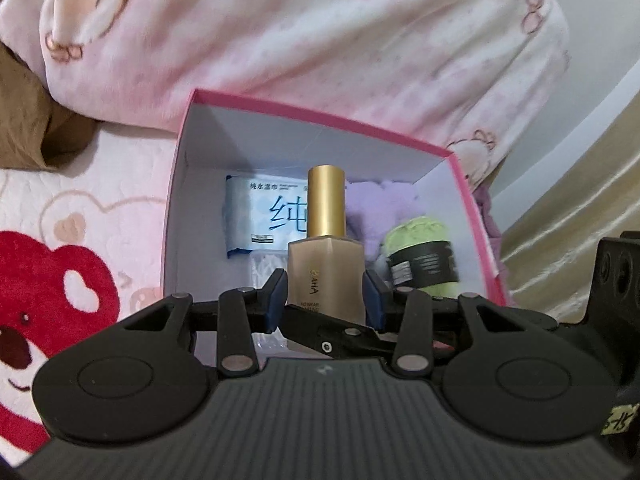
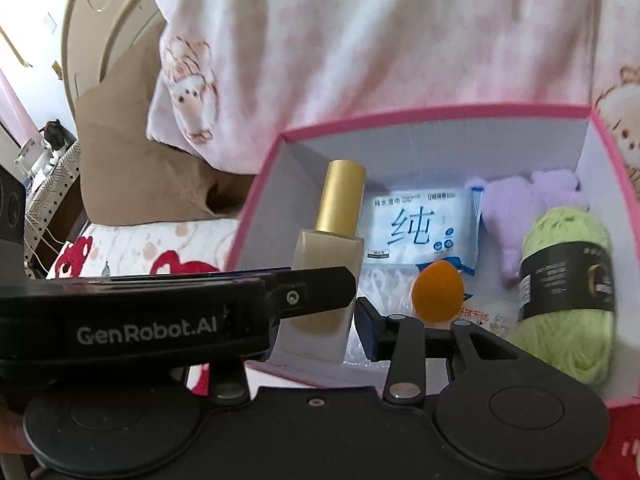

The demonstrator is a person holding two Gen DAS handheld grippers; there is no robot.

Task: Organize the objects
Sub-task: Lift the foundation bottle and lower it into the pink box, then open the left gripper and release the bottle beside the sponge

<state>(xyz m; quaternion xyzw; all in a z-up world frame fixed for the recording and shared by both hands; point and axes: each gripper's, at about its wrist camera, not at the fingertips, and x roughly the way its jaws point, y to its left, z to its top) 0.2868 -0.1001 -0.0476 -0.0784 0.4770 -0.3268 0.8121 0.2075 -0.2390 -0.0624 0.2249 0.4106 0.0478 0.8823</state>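
A beige bottle with a gold cap [image 1: 325, 248] stands upright inside the pink-rimmed box [image 1: 304, 114], held between the pads of my left gripper [image 1: 326, 296], which is shut on it. The bottle [image 2: 332, 248] also shows in the right wrist view, where the left gripper's body [image 2: 168, 312] crosses in front. My right gripper [image 2: 320, 320] is open just behind the bottle; only its right finger [image 2: 370, 330] shows. The box [image 2: 440, 114] holds a wet-wipes pack [image 2: 420, 232], an orange sponge egg [image 2: 438, 296], green yarn [image 2: 568, 280] and a purple plush [image 2: 516, 216].
The box sits on a pink bedspread with red bear prints [image 1: 52, 280]. A pink duvet [image 1: 300, 32] is heaped right behind the box. A brown pillow [image 2: 132, 160] lies to the left. A clear packet [image 2: 384, 284] lies on the box floor.
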